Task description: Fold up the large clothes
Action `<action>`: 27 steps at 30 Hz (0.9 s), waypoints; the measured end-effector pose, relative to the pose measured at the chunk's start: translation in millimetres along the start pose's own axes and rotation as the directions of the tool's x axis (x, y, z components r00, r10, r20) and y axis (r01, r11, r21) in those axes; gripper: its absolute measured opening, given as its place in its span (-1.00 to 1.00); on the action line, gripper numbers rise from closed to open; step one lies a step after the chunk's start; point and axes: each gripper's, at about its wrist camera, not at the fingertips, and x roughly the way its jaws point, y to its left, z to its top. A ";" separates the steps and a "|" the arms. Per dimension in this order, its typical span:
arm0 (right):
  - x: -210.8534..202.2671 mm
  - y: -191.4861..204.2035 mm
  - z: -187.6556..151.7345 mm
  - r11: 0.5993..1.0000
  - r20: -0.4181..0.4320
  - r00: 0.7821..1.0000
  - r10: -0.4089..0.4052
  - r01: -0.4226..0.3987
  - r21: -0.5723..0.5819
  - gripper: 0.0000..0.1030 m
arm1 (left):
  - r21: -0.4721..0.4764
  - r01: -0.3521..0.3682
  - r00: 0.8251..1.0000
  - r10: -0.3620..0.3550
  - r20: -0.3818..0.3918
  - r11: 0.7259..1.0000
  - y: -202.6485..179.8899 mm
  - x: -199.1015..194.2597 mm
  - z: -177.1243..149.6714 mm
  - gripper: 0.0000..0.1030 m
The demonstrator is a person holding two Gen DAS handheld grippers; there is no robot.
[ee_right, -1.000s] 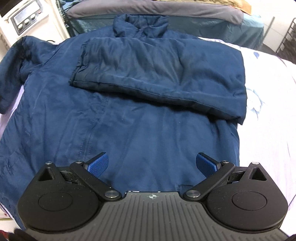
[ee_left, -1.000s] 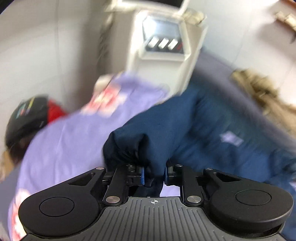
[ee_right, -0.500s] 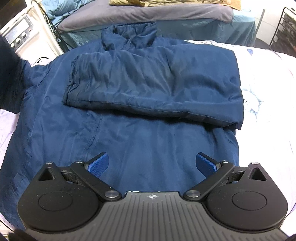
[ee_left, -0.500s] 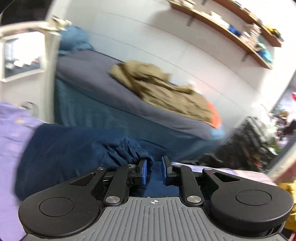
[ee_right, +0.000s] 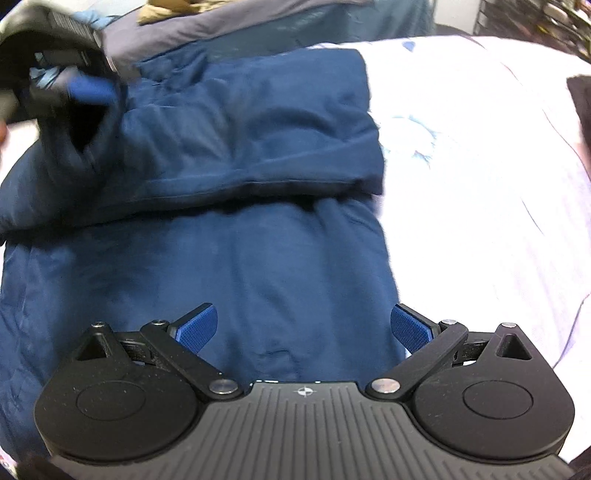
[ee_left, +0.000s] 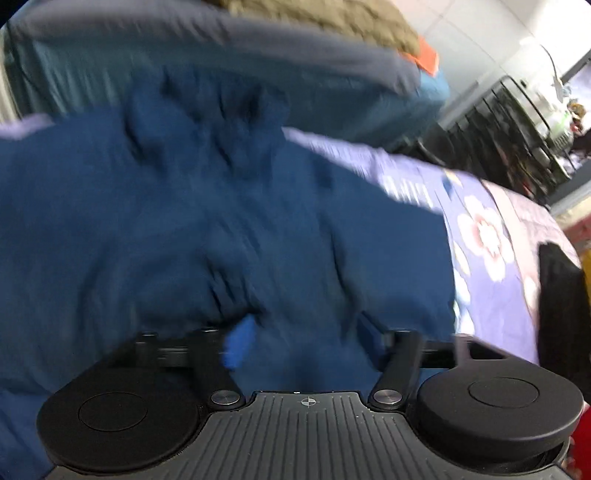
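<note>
A large navy padded jacket [ee_right: 258, 221] lies spread on a bed with a pale floral sheet [ee_right: 480, 184]. One sleeve [ee_right: 266, 122] is folded across its chest. My left gripper [ee_left: 303, 339] is over the jacket [ee_left: 221, 221], its jaws spread apart with fabric bunched between them; the view is blurred. It also shows in the right wrist view [ee_right: 74, 88] at the upper left, above the other sleeve's cuff [ee_right: 92, 136]. My right gripper [ee_right: 304, 328] is open and empty, hovering over the jacket's lower hem.
A second bed with a grey cover [ee_left: 221, 33] and a tan garment [ee_left: 332, 14] stands behind. A black wire rack [ee_left: 498, 122] is at the far right. A dark object [ee_left: 561, 302] lies on the sheet at the right.
My left gripper has swung the second sleeve over the jacket body and its jaws have opened from shut. My right gripper stays open and has shifted a little right.
</note>
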 end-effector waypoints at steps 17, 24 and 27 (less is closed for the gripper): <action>1.4 25.9 32.5 0.995 0.064 0.995 0.070 -0.066 -0.075 0.95 | 0.095 -0.222 0.973 0.216 0.078 0.970 30.8 -70.7 -41.5 1.00; 5.7 92.3 63.3 0.953 0.144 0.966 0.214 -0.174 -0.248 0.87 | -0.038 -0.294 0.953 0.296 0.059 0.955 86.4 -90.5 -57.5 1.00; 16.2 118.8 75.1 0.930 0.177 0.949 0.259 -0.196 -0.312 0.70 | -0.065 -0.315 0.948 0.317 0.039 0.947 103.4 -91.6 -63.8 1.00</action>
